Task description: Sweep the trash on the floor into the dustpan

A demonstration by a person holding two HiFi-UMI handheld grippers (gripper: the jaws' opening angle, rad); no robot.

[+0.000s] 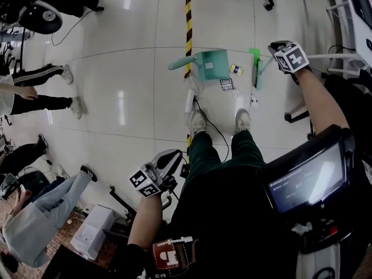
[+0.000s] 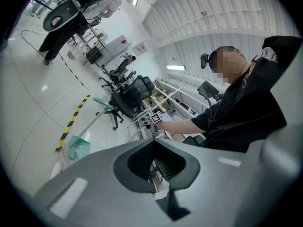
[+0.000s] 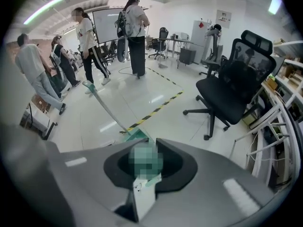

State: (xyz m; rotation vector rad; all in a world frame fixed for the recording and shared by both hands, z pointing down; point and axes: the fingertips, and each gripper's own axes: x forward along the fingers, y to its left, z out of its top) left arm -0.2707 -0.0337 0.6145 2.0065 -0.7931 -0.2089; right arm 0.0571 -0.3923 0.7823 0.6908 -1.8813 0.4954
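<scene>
Left hand-held gripper (image 2: pixel 154 143) closed, right (image 3: pixel 152 144) clamping broom (image 1: pixel 254 68), dustpan (image 1: pixel 212 64) handle pointing left

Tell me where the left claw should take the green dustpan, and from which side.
Take the dustpan by its long handle, near the rounded top end, not the pan. The shaft rises from the pan's back and seems to lean toward the person's left, so bring the left claw in from that side, jaws across the shaft. The right claw holds the broom.
</scene>
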